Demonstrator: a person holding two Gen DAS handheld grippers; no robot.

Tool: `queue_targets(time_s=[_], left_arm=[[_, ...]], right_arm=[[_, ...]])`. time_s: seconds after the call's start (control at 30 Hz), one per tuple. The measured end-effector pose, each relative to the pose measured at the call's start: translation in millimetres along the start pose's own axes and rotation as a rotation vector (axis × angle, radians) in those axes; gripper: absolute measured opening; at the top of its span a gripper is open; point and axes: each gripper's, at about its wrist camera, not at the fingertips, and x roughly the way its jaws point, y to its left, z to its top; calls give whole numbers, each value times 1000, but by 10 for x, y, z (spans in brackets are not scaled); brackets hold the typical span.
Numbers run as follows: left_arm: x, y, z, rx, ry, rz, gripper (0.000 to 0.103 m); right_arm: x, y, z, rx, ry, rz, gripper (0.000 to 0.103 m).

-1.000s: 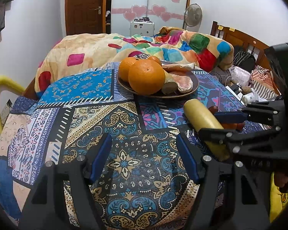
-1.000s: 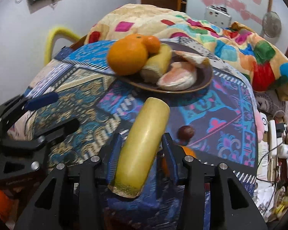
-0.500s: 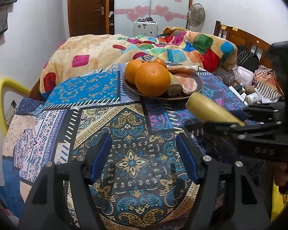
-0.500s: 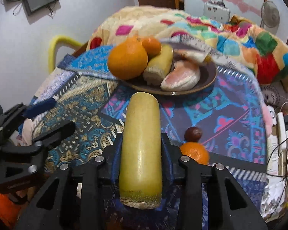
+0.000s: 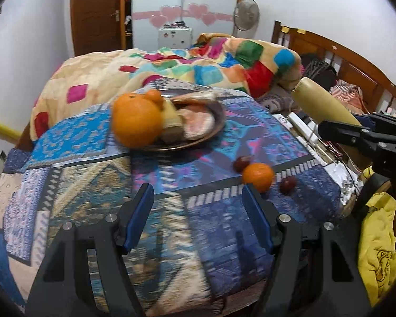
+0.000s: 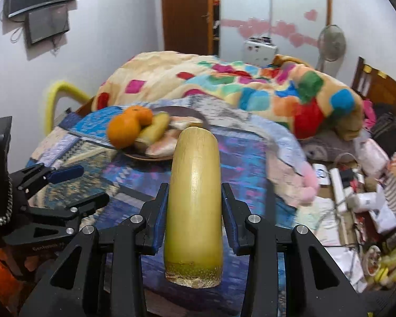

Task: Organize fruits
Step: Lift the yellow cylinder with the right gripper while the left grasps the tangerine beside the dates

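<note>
Right gripper (image 6: 195, 211) clamped yellow stalk (image 6: 194, 206) aloft, left gripper (image 5: 198, 216) wide, empty; crowded plate (image 5: 213, 129) risked toppling large orange (image 5: 136, 122) on placement.

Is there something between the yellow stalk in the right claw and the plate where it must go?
No. The right claw holds the yellow-green cylindrical stalk above patterned cloth; only bare cloth lies before the brown round plate.

The right gripper (image 6: 194, 211) has lifted the yellow fruit (image 6: 194, 206) off the tabletop (image 5: 92, 185), uncovering a small orange (image 5: 258, 176) there.
</note>
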Motion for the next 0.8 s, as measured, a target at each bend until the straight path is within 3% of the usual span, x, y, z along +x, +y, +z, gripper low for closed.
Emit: queue_targets(time_s=[0.33,0.5,0.63,0.7,0.8], left_arm=[[355,-474,97,45,39,-29,68],[502,-535,112,57,64,-16,55],[559,-555,102,49,78,-39,50],[612,-567,85,47,99,-68,37],[627,-584,70,49,95,-65,37]], right_arm=[[42,-376,-227,53,18,-29,34],[74,-438,-298,61,19,-17,34],[98,-462,-328,66,19,-4,34],[105,-467,-331,68,18,1,34],[108,-462,-326,70,15,7,34]])
